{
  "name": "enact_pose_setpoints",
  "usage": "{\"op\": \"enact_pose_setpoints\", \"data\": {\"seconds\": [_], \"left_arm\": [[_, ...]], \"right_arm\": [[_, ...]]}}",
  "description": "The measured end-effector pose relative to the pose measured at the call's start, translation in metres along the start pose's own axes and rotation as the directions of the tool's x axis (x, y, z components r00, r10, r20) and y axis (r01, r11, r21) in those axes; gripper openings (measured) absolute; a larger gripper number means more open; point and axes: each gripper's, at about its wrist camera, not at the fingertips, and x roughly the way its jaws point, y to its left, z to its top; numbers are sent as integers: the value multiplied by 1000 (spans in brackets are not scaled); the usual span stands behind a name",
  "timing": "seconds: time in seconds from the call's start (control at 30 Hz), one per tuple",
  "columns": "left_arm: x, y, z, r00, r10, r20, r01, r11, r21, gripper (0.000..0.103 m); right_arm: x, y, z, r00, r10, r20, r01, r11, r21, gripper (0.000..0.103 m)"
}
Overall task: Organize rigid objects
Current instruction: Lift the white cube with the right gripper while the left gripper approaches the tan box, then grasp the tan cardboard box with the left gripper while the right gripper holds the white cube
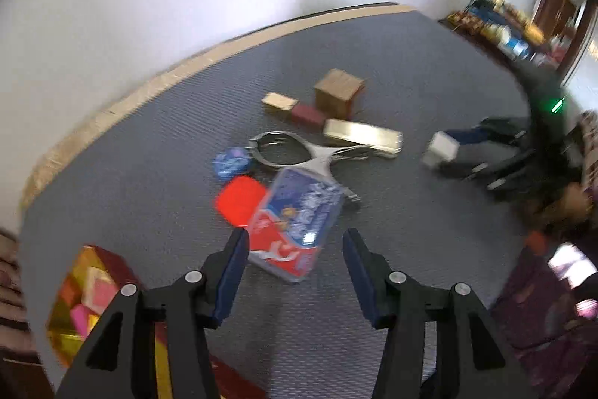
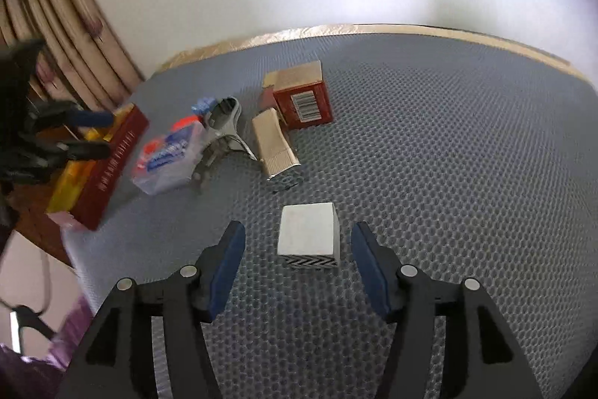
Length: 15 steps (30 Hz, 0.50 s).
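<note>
My left gripper [image 1: 295, 242] is open, just short of a clear plastic card case [image 1: 295, 223] with blue and red print; the case lies between its fingertips' line, not held. My right gripper [image 2: 297, 242] is open around a small white box [image 2: 308, 230] with a black chevron side, which rests on the mat between the jaws, untouched. The right gripper also shows in the left wrist view [image 1: 482, 152] beside the white box [image 1: 441, 148]. A red and gold open box [image 2: 101, 159] with coloured items inside sits at the table's left edge.
On the grey mat [image 2: 448, 174] lie a brown cube carton [image 1: 338, 92], a long gold box [image 1: 362, 135], a small maroon box [image 1: 306, 114], a metal clamp tool [image 1: 295, 152], a blue round tin [image 1: 231, 163] and a flat red piece [image 1: 239, 200]. A white wall stands behind.
</note>
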Motion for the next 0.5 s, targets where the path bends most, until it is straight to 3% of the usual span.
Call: {"op": "enact_pose_setpoints", "data": {"seconds": [0.03, 0.07, 0.2, 0.3, 0.4, 0.5], "left_arm": [[1, -1, 3, 1000, -17, -17, 16, 1000, -19, 53], [0, -2, 4, 999, -34, -25, 33, 999, -29, 53], [-2, -4, 14, 985, -169, -22, 166, 981, -103, 53], [-2, -6, 28, 963, -269, 0, 265, 949, -168, 53], [9, -7, 49, 952, -306, 1, 300, 932, -204, 55], [27, -15, 81, 960, -281, -18, 272, 940, -206, 55]], "right_arm": [[7, 2, 0, 999, -33, -29, 33, 999, -14, 36], [8, 5, 0, 998, -61, -28, 61, 998, -25, 28], [2, 5, -1, 998, -60, 9, 60, 998, -24, 28], [-4, 2, -2, 998, -47, 38, 47, 999, 0, 28], [-7, -4, -4, 998, -30, 51, 29, 999, 30, 28], [-11, -8, -4, 997, -15, 70, 11, 998, 54, 28]]}}
